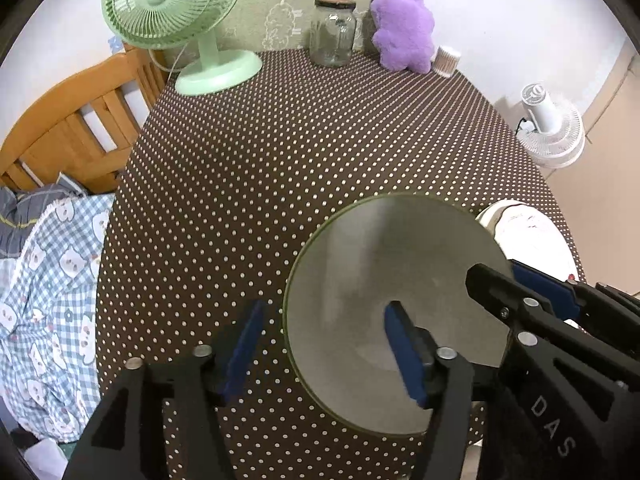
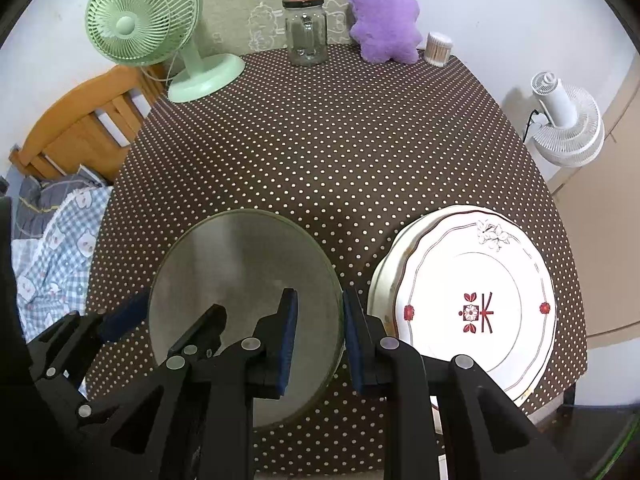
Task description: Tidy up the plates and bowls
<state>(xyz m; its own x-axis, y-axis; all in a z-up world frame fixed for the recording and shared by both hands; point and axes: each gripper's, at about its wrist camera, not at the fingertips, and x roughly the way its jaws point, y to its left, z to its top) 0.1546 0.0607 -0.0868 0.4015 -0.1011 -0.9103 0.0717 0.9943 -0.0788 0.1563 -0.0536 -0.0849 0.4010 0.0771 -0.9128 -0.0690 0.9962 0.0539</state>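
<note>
A round frosted glass plate (image 1: 380,280) (image 2: 240,272) lies low over the near part of the dotted brown table (image 1: 280,160). My left gripper (image 1: 324,340) stands open astride its left rim, one pad off the plate and one above it, neither touching. My right gripper (image 2: 320,336) is shut on the plate's right rim, which runs between its blue pads. Each gripper shows in the other's view: the right gripper (image 1: 504,280) at the plate's right edge, the left gripper (image 2: 172,314) at its left. A stack of white patterned plates (image 2: 472,308) (image 1: 528,232) sits just right of the glass plate.
Along the table's far edge stand a green fan (image 2: 140,20), a glass jar (image 2: 306,32), a purple plush toy (image 2: 384,16) and a tub of cotton swabs (image 2: 438,48). A white fan (image 2: 568,120) is beyond the right edge. A wooden frame (image 1: 72,128) with checked cloth lies left.
</note>
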